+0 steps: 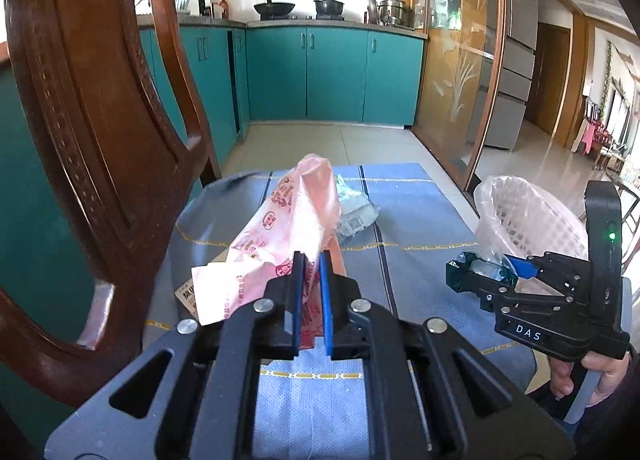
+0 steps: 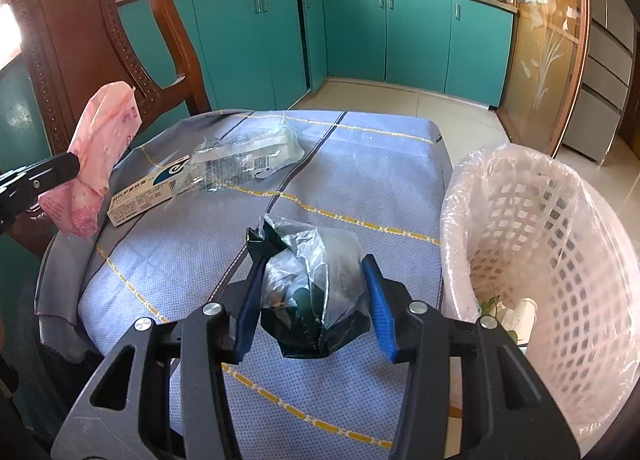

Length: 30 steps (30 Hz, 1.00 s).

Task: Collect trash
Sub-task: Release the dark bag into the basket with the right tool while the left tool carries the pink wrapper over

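My left gripper is shut on a pink printed plastic bag and holds it above the blue cloth-covered table; the bag also shows in the right wrist view. My right gripper is shut on a crumpled dark green and clear wrapper, just left of the white lattice bin lined with a clear bag. The right gripper also shows in the left wrist view beside the bin. A clear crumpled wrapper and a white-blue carton lie on the table.
A carved wooden chair stands close on the left. Teal kitchen cabinets and a glass-panelled door are beyond the table. The bin holds a white cup and green scraps.
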Tool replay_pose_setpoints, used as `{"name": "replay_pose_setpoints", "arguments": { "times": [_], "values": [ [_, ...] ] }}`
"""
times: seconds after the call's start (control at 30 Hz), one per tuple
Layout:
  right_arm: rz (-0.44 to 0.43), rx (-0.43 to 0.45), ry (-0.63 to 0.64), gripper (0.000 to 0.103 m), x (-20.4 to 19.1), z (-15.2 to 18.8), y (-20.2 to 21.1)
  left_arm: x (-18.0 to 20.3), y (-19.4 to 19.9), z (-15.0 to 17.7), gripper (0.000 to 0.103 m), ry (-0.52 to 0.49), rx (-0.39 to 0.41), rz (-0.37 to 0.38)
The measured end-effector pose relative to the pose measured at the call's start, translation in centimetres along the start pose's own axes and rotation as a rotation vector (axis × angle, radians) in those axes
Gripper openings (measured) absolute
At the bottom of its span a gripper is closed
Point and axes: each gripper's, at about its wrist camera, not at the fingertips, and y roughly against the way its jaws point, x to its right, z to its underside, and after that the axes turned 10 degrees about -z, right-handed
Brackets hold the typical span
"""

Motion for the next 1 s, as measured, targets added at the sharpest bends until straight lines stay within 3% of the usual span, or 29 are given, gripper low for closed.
{"name": "replay_pose_setpoints", "arguments": {
  "times": [0.2, 0.4, 0.57, 0.7, 0.87, 0.97, 1.0],
  "values": [
    [0.037, 0.042, 0.015, 0.048, -0.2, -0.3, 1.2, 1.5, 1.6, -0.4, 0.009, -0.031, 0.043, -0.034],
    [0.102, 0.196, 0.004, 0.048, 1.1, -1.7, 5.1, 3.5, 2.1, -0.9, 0.009, -0.065, 0.067, -0.003],
    [0.216, 0.294, -0.159, 0.048, 7.2, -1.6, 9.2, 6.5, 1.4, -1.8, 0.009, -0.085, 0.057, 0.138],
    [0.322, 0.251, -0.287, 0.048, 12.4, 0.0, 10.5, 10.6, 0.2, -2.9, 0.009, -0.119, 0.033, 0.306],
    [0.336, 0.170, -0.371, 0.050, 15.6, 1.9, 10.1, 16.7, -2.4, -3.5, 0.009, -0.174, -0.022, 0.469],
    [0.373, 0.155, -0.426, 0.061, 17.1, 2.5, 10.1, 19.7, -3.9, -3.5, 0.015, -0.193, -0.054, 0.533],
    [0.382, 0.162, -0.462, 0.070, 17.7, 2.8, 10.3, 20.6, -4.6, -3.4, 0.026, -0.198, -0.077, 0.548]
  ]
}}
